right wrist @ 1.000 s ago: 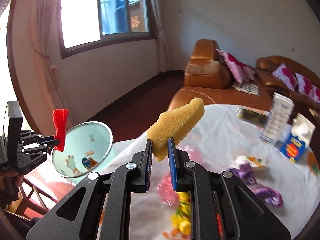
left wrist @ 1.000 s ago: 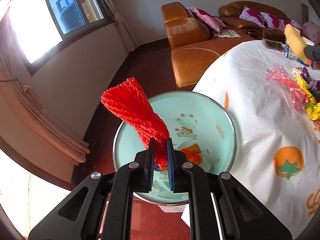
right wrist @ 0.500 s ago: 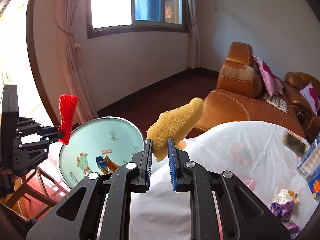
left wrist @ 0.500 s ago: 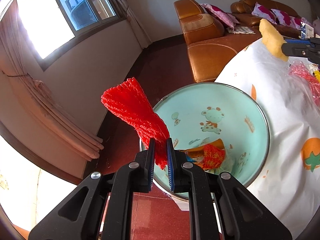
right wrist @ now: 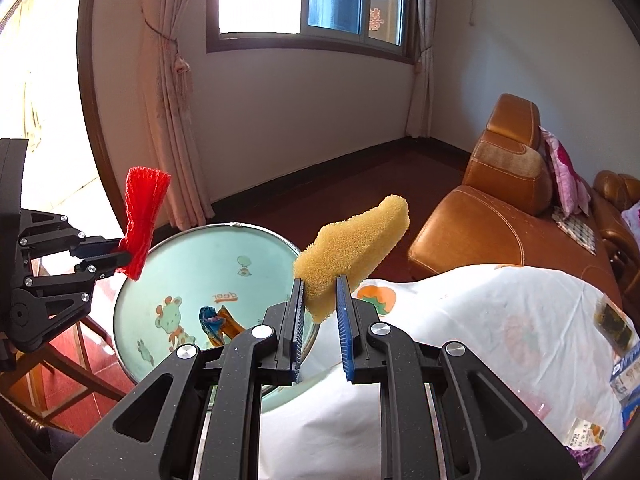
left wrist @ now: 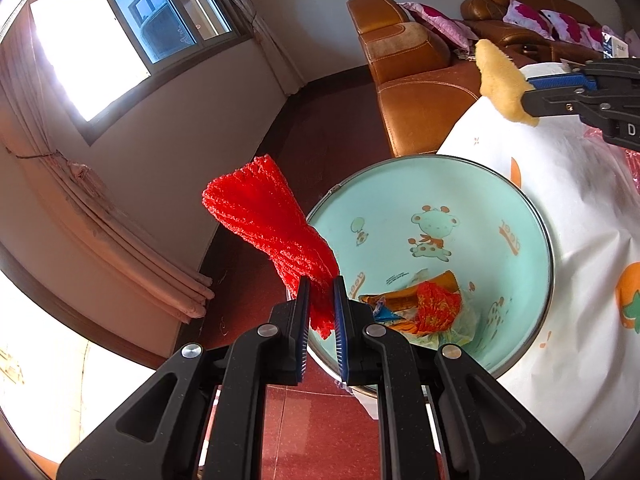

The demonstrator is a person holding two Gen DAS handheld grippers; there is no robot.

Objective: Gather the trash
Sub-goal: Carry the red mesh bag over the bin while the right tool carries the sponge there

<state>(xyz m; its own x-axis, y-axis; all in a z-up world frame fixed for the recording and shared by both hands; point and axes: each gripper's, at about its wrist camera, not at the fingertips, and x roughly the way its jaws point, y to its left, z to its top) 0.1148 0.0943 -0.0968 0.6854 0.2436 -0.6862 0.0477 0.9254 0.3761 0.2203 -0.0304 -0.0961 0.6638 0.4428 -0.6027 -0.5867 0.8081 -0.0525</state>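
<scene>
1. Nearest in the left wrist view, our left gripper [left wrist: 321, 312] had its jaws clamped on a bunch of red mesh netting [left wrist: 272, 224], which fanned out toward 11 o'clock.
2. Just past it, at 2 o'clock, sat the mint-green bin [left wrist: 532, 240] beside the table; we read "deer" printed on its inner wall, next to cartoon animals. Crumpled wrappers [left wrist: 420, 308] lay at its bottom.
3. In the right wrist view, our right gripper [right wrist: 322, 312] pinched a yellow sponge [right wrist: 352, 248], jaws narrow around its lower end; the bin stood at 10 o'clock of it.
4. The white tablecloth [right wrist: 480, 320] with orange fruit prints spread at 3 o'clock.
5. Farther off stood the brown leather sofa [right wrist: 500, 208]; a red character on the window [right wrist: 376, 20] we could not read.
</scene>
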